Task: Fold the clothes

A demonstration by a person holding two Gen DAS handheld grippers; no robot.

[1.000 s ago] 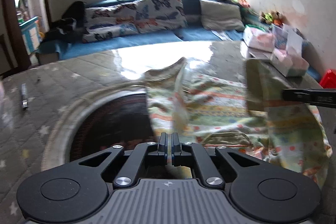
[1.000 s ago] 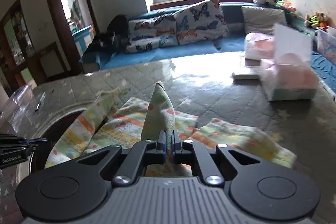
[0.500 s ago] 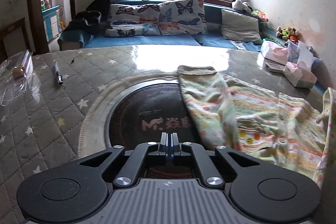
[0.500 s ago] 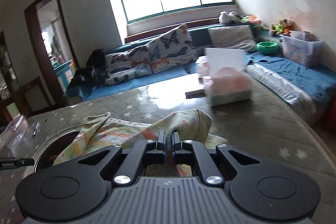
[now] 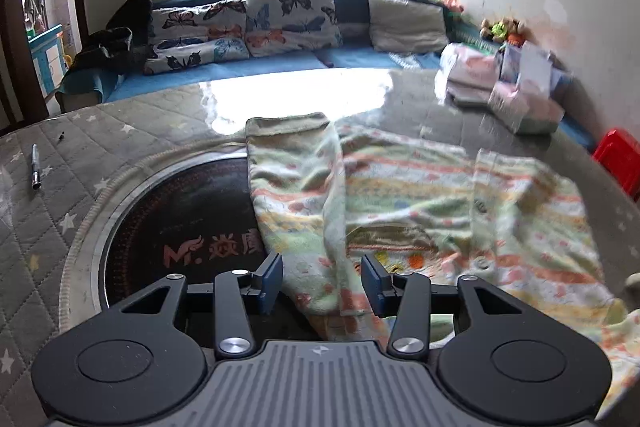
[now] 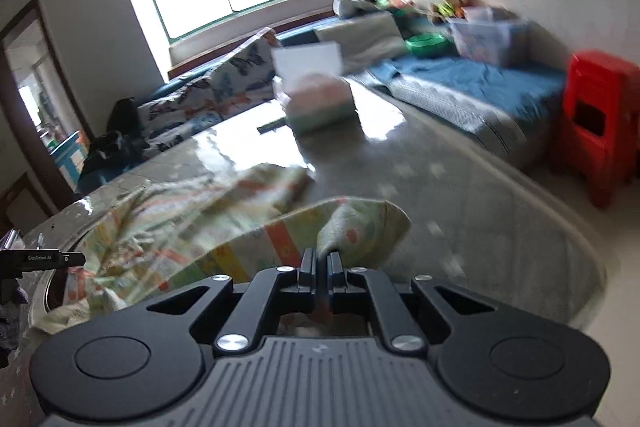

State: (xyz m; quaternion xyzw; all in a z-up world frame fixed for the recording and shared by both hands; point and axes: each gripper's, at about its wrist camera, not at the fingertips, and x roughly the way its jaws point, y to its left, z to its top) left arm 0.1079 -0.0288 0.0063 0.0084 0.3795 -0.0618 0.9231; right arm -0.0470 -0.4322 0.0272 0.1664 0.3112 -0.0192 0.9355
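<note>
**Patterned garment spread on the quilted table, one corner pinched**

The soft, fleecy garment (image 5: 404,195), pale green with orange, yellow and white printed bands, lies spread across the right half of the grey quilted, star-printed table cover (image 5: 60,187). Its left sleeve, a long tube with a plain ribbed cuff, is laid along the garment's left edge and overlaps the round dark glass hotplate (image 5: 168,227) set in a metal ring at the table's middle. The right side of the cloth is rumpled and reaches the table's near right edge.

The left gripper (image 5: 322,281) has its blue-padded jaws spread wide, one on either side of the sleeve's near end, with nothing caught between them. The right gripper (image 6: 320,263) is clenched on a folded corner of the garment (image 6: 360,227), which bulges up just past the black fingertips near the table's right edge; this view is motion-blurred.

A slim silver pen (image 5: 35,167) lies near the table's left edge. A pink-and-white tissue box (image 5: 520,103) sits at the far right corner. A red plastic stool (image 6: 600,119) stands off the table's right side.
</note>
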